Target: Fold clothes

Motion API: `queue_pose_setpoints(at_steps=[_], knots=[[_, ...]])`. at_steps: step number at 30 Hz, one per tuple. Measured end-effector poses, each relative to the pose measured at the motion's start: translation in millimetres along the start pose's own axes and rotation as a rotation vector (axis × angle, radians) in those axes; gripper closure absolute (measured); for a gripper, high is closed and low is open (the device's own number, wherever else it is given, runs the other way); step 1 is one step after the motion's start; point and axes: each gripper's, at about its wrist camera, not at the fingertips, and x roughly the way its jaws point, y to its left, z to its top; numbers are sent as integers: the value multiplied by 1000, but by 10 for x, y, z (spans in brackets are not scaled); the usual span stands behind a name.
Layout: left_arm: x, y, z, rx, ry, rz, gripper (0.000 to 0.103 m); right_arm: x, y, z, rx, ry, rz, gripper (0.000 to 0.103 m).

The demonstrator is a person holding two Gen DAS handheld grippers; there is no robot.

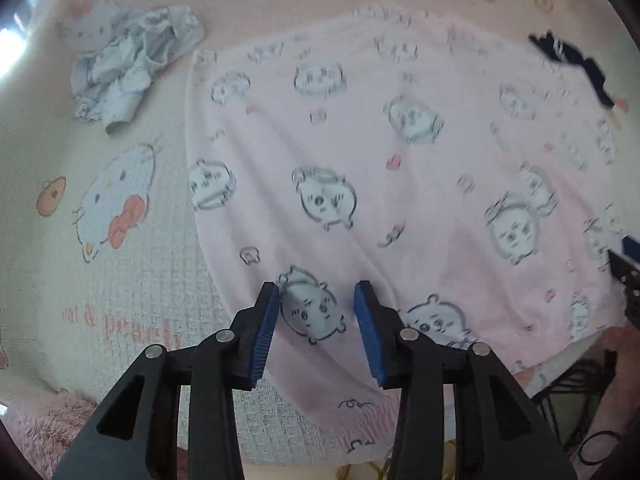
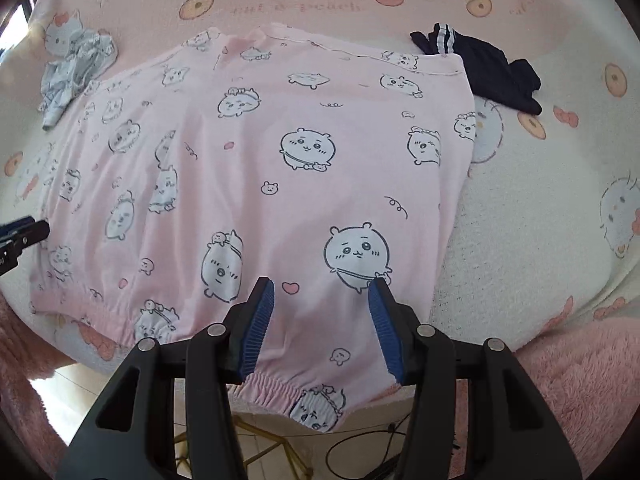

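Observation:
A pink garment (image 1: 360, 140) printed with white cartoon animals lies spread flat on the bed; in the right wrist view the same pink garment (image 2: 280, 120) has its gathered elastic hem (image 2: 272, 388) hanging over the near bed edge. My left gripper (image 1: 317, 288) hovers open over the garment's near left part, with nothing between its blue pads. My right gripper (image 2: 321, 285) stands open above the cloth just behind the hem, near the garment's right side. Each gripper shows at the edge of the other's view.
A crumpled pale blue garment (image 2: 76, 68) lies at the far left. A dark navy garment with white stripes (image 2: 484, 68) lies at the far right. The cat-print bed sheet (image 1: 120, 200) surrounds them, with a fluffy pink blanket (image 2: 580, 380) and floor cables (image 2: 360, 448) nearby.

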Motion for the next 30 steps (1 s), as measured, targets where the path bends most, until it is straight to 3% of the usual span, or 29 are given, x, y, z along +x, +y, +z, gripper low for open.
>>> queue_pose_setpoints(at_steps=[3, 5, 8, 11, 16, 20, 22, 23, 26, 30], knots=[[-43, 104, -98, -9, 60, 26, 44, -2, 11, -37, -38, 13, -32, 51], [33, 179, -189, -61, 132, 41, 22, -21, -2, -82, -47, 27, -40, 49], [-56, 389, -318, -157, 122, -42, 24, -44, -47, -121, -29, 43, -23, 49], [-347, 343, -266, -144, -35, -51, 24, -92, -49, -132, -20, 44, -11, 49], [-494, -1, -72, -72, -197, -134, 24, -127, 38, -93, -28, 53, -26, 49], [-279, -305, 53, -25, -189, -242, 24, -143, 113, -1, -35, 49, -23, 49], [-108, -436, 17, 29, -128, -209, 24, -140, 144, 3, -41, 56, -17, 49], [-9, -510, -25, 67, -59, -162, 24, -139, 159, 5, -44, 60, -14, 49], [10, -438, -86, 97, 15, -115, 20, -112, 172, 3, -40, 81, -6, 49], [-102, -116, -172, -7, 57, -145, 20, -94, 122, 2, -11, 105, 17, 47]])
